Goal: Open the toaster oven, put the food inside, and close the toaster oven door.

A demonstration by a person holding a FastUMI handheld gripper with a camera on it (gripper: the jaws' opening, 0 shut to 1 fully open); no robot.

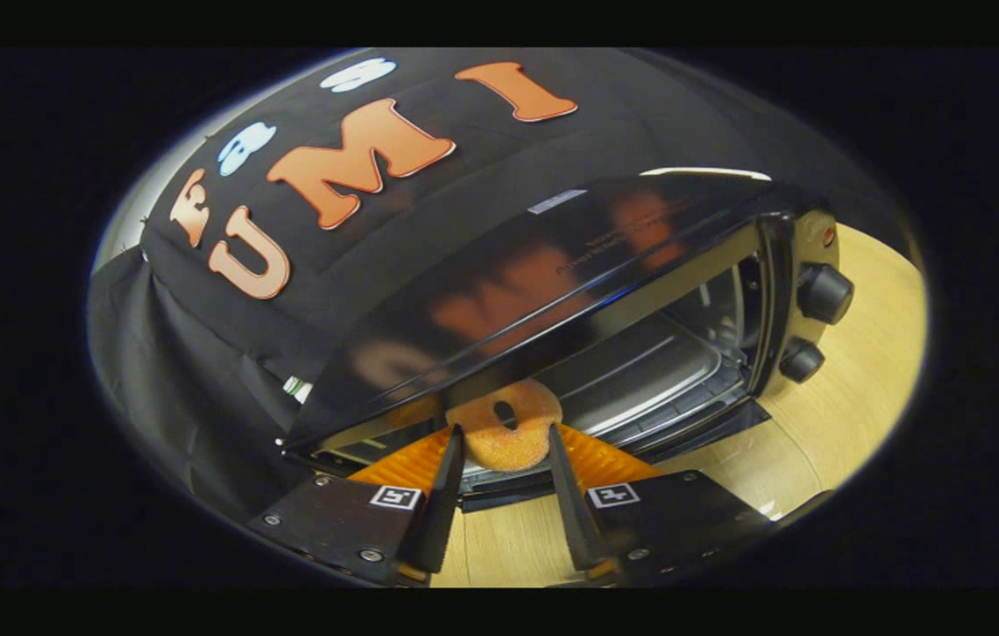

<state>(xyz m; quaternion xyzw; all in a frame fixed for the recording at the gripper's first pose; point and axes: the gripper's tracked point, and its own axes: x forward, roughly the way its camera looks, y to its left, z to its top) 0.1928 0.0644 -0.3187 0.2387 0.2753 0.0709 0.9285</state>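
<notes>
Donut clamped between both fingers of gripper, held at the mouth of the oven, just above the lowered door. Door already down, tray inside bare and just beyond the donut. Sugary, grainy surface, probably soft and spongy: light, easy to squash, unlikely to slip. Fingers pressing on opposite sides of the ring, hole facing forward; a gentle squeeze likely enough, harder risks denting or crumbling. Best kept held by the outer rim, lowered flat onto the tray, then released. Knobs on the oven's right side, well clear of the fingers. Wooden table underneath
</notes>
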